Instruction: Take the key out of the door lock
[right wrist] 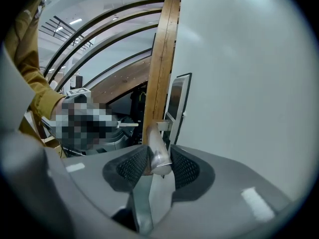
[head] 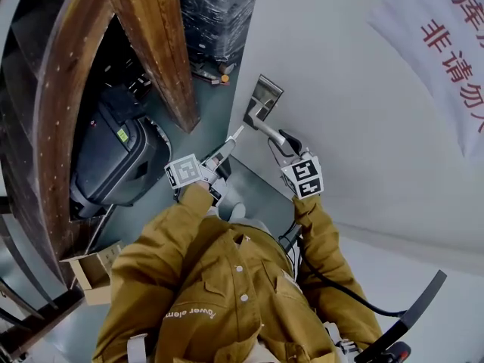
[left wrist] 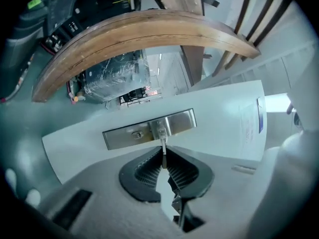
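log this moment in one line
left gripper: shut on key | key: tip by lock plate | right gripper: jaws opening, door handle between them

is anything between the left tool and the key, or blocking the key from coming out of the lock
Nothing visible. The left tool is already shut on the key, which reaches the metal lock plate, and the way back looks free. The right tool is off to the side, its jaws opening around the door handle.

Left claw (left wrist: 163,156) pinches key (left wrist: 162,143) — right claw (right wrist: 159,161) opening round handle (right wrist: 153,143).
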Available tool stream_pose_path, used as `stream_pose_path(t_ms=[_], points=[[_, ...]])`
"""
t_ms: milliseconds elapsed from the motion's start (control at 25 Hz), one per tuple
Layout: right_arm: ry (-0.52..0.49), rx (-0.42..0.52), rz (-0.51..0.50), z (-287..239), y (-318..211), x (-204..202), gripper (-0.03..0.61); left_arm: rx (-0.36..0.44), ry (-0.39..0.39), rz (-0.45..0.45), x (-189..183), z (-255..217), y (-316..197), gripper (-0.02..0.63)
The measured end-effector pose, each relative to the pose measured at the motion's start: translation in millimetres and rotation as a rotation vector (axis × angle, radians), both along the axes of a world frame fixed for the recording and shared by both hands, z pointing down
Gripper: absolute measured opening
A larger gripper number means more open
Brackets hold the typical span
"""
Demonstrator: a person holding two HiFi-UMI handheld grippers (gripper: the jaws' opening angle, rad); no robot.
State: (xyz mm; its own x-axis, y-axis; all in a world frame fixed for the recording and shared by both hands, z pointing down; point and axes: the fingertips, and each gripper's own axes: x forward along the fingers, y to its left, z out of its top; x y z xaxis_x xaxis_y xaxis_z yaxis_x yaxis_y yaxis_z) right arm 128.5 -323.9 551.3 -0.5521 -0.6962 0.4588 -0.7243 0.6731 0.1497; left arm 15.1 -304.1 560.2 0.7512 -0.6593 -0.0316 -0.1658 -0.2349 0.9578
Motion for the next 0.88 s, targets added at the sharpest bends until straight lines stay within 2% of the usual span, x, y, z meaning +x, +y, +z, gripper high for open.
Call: stream_pose_path(t_ms=[40, 80, 240, 400, 520, 600, 680, 840, 880], points=[[-0.004, -0.007, 0.008, 0, 1, 0, 0.152, 0.024, -0.086, 0.006, -1, 1, 4, 0.021], [-0.004, -0.011, 0.014, 0, 2, 0, 0.162, 0.062, -0.139, 0.019, 2, -2, 8, 0.021], [-0.001, 0.009, 0.039, -5, 8, -1, 0.22, 0.199, -0.291, 0.047, 10, -25, 20, 0.021], [-0.06, 0.083, 0.086, -36, 18, 2, 0.216, 0.292, -0.47, 0.013, 0, -44, 24, 0.021], [-0.107, 0.138, 0.124, -60, 28, 7, 0.21, 0.449, -0.632, -0.017, -3, -71, 29, 0.021], [-0.147, 0.172, 0.146, -75, 36, 9, 0.183, 0.563, -0.719, -0.028, 1, -92, 35, 0.021], [-0.18, 0.206, 0.168, -87, 43, 9, 0.125, 0.651, -0.777, -0.034, 8, -108, 42, 0.021], [-0.239, 0.229, 0.197, -100, 56, 6, 0.006, 0.742, -0.834, -0.045, 19, -124, 50, 0.021], [-0.245, 0.22, 0.193, -99, 58, 4, 0.006, 0.75, -0.839, -0.045, 22, -125, 51, 0.021]])
